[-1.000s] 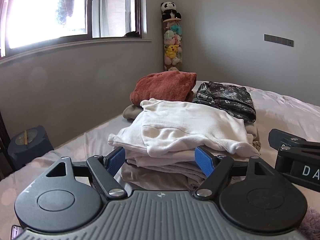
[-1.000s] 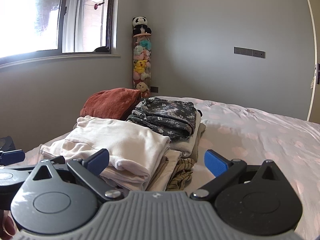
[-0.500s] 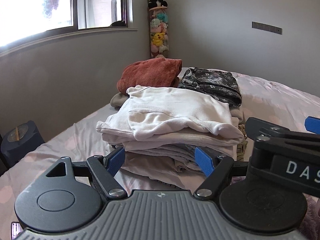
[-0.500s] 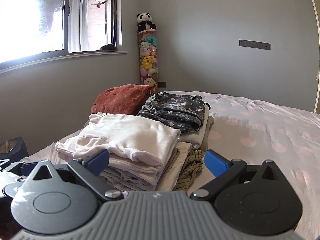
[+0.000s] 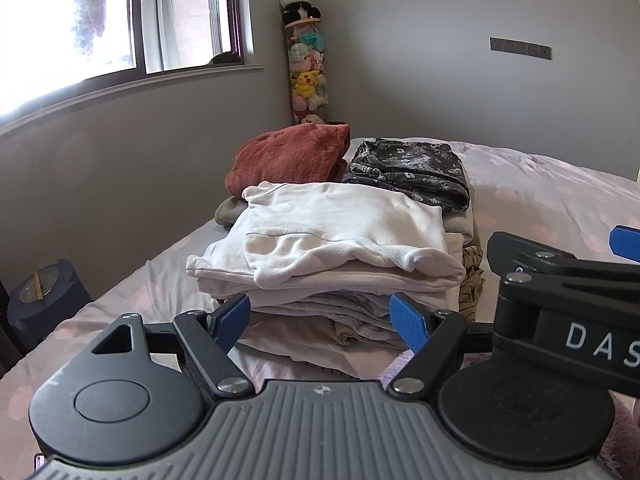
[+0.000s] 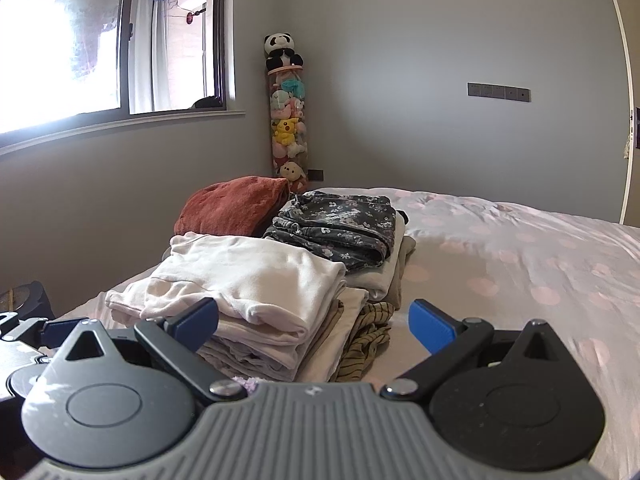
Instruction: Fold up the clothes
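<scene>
A stack of folded clothes sits on the bed, topped by a cream garment [image 5: 340, 228] [image 6: 248, 276]. Behind it lie a rust-red folded piece [image 5: 288, 156] [image 6: 232, 206] and a dark floral one [image 5: 412, 172] [image 6: 340, 228] on pale folded layers. A striped olive garment [image 6: 368, 340] spills out at the stack's right side. My left gripper [image 5: 322, 318] is open and holds nothing, a short way in front of the stack. My right gripper [image 6: 314, 322] is open too, empty, level with the stack's near right corner. The right gripper's body [image 5: 560, 304] shows at the right of the left wrist view.
The bed [image 6: 520, 256] has a pale pink spotted cover stretching right. A grey wall with a window [image 5: 120, 32] runs along the left. A tall tube of plush toys [image 6: 286, 120] stands in the corner. A dark round stool [image 5: 44, 296] sits on the floor at left.
Both grippers have drawn back and risen from the stack, which now looks smaller and farther away. The right gripper's body has come further into the left wrist view. Both stayed open.
</scene>
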The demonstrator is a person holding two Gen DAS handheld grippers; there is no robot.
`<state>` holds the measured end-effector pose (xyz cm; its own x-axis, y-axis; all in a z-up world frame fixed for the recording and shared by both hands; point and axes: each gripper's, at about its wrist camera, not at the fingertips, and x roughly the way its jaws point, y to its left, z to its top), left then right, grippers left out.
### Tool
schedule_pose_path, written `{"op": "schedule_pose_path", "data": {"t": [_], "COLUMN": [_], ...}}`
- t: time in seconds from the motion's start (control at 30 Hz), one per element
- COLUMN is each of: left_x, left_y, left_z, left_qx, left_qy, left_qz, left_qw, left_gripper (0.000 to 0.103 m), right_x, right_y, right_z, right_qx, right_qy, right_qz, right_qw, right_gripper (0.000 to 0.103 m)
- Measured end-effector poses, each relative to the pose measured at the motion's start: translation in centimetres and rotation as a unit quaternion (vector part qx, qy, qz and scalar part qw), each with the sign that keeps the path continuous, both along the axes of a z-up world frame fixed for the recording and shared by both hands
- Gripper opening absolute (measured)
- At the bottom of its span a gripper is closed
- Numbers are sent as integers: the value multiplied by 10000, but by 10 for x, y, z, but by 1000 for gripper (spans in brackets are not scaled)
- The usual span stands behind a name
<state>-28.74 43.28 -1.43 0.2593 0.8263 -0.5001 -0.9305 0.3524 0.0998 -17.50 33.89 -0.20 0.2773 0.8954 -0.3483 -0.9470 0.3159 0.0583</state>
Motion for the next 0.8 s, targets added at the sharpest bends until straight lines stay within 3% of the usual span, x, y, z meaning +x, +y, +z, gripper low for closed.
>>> {"op": "schedule_pose_path", "data": {"t": [0.8], "left_x": [-7], "left_y": [-4], "left_z": [2], "left_qx": [3], "left_qy": [69], "left_qz": [101], "left_qw": [9999], "left_gripper": [76], "right_x": [-4], "right_y": [-4], "right_z": [1], "right_qx": [-8], "right_qy": [102], "right_qz": [93], "right_qw": [9999], "right_gripper": [102]}}
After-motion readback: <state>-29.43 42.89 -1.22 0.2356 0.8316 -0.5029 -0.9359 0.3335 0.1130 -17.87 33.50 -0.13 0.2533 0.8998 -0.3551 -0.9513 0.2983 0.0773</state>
